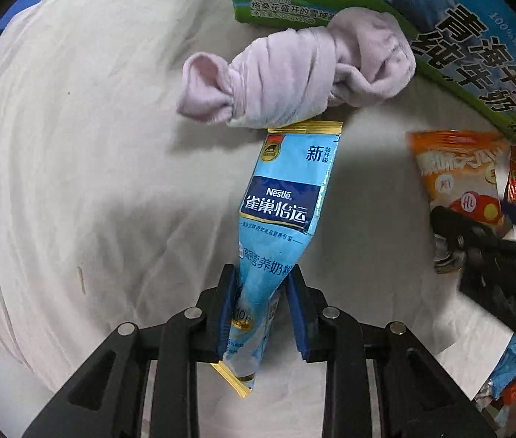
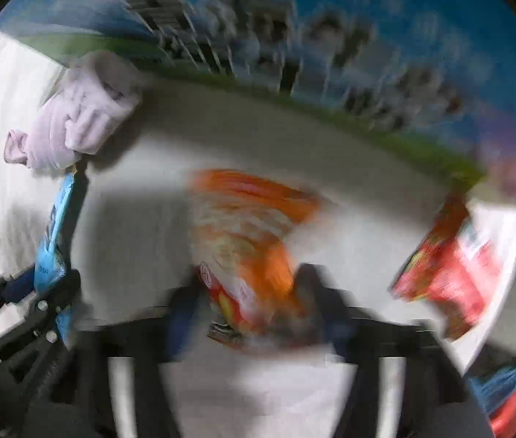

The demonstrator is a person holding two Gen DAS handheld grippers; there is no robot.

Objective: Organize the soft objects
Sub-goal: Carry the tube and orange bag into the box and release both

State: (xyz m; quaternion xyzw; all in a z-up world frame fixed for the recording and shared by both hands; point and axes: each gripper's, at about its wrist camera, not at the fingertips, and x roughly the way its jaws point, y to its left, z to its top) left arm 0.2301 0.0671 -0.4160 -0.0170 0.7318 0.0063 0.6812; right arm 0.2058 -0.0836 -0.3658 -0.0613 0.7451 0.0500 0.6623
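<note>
Left gripper [image 1: 262, 304] clamped on a pouch [image 1: 282, 197]; right gripper [image 2: 254, 314] blurred, around an orange packet [image 2: 250, 241].

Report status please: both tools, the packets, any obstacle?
Left tool shut on blue packet. Right tool around orange packet, grip blurred. Rolled lilac cloth touches blue packet's far end.

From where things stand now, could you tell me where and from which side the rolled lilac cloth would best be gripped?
Grip the lilac cloth roll across its tightly wrapped middle band, coming from the open white cloth side. The flared ends are loose, the milk carton blocks the far side, and the blue sachet in the left claw touches its near edge.
</note>
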